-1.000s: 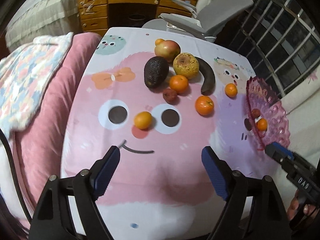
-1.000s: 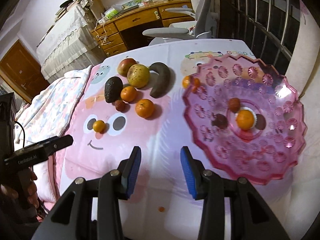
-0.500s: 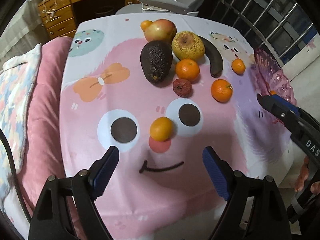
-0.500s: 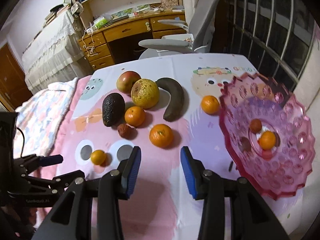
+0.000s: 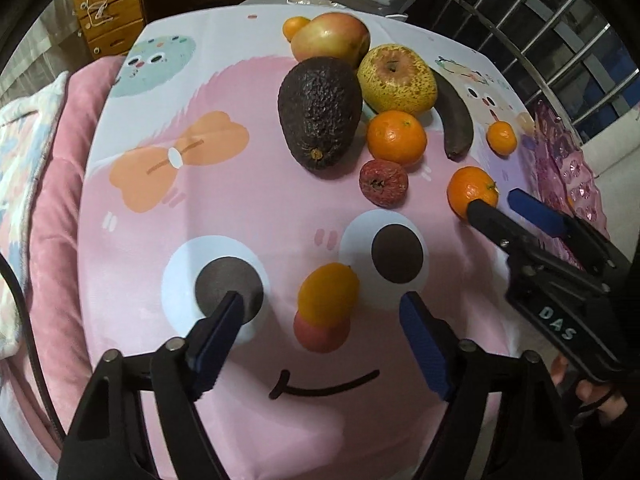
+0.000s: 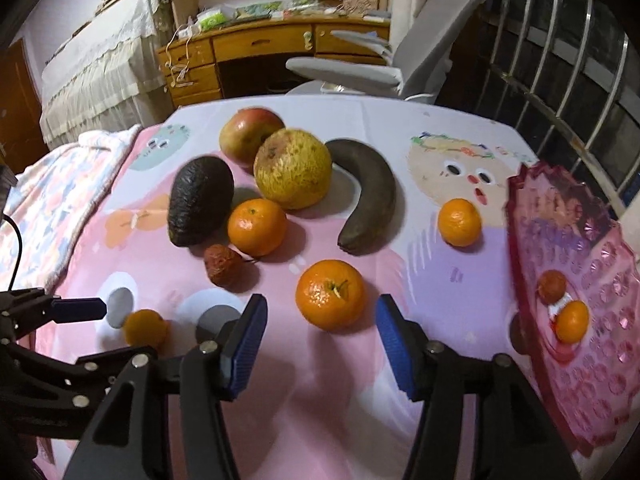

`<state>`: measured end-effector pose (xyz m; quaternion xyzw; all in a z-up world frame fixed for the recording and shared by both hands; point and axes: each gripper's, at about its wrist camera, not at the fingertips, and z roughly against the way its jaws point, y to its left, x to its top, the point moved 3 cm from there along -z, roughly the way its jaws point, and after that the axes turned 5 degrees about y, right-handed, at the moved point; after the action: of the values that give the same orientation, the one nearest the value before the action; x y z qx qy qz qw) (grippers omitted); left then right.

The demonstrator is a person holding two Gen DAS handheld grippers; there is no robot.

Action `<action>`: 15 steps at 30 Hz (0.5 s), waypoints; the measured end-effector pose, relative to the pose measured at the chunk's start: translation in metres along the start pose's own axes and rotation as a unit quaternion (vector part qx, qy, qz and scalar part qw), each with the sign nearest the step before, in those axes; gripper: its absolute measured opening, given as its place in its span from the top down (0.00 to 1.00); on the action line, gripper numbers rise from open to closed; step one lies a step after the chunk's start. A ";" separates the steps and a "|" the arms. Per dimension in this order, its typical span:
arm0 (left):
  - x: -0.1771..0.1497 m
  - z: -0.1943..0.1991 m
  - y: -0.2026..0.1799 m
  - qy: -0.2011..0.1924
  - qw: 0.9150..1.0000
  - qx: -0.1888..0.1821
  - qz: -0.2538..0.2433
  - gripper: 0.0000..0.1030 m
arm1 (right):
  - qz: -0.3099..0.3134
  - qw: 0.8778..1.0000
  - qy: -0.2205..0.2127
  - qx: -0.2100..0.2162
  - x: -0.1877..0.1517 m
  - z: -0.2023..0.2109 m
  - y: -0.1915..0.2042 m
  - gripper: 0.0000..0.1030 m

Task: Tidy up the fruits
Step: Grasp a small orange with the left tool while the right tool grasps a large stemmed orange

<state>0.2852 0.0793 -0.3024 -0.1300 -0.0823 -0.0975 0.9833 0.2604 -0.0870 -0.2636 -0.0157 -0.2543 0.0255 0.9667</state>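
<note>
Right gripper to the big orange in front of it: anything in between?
Nothing: bare pink cloth between the right gripper and the orange, its open fingers empty. Shows in the right wrist view.

In the left wrist view the pink plate [image 5: 560, 168] is cut off at the right edge, and the right gripper [image 5: 500, 204] covers the near side of one orange [image 5: 470, 190]. A tiny orange fruit [image 5: 295, 26] at the cloth's far edge is half hidden behind the apple [image 5: 330, 38]. In the right wrist view the plate [image 6: 600, 380] runs out of frame, and the small orange [image 6: 144, 326] by the left gripper [image 6: 86, 320] is blurred.
</note>
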 end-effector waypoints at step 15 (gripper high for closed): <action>0.009 -0.017 -0.011 -0.001 1.000 -0.003 0.005 0.70 | 0.031 0.999 0.018 0.015 -0.001 -0.035 -0.002 0.48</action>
<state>0.2942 0.0630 -0.3138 -0.1339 -0.0825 -0.0931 0.9832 0.2769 -0.0900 -0.2946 -0.0100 -0.2359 0.0590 0.9699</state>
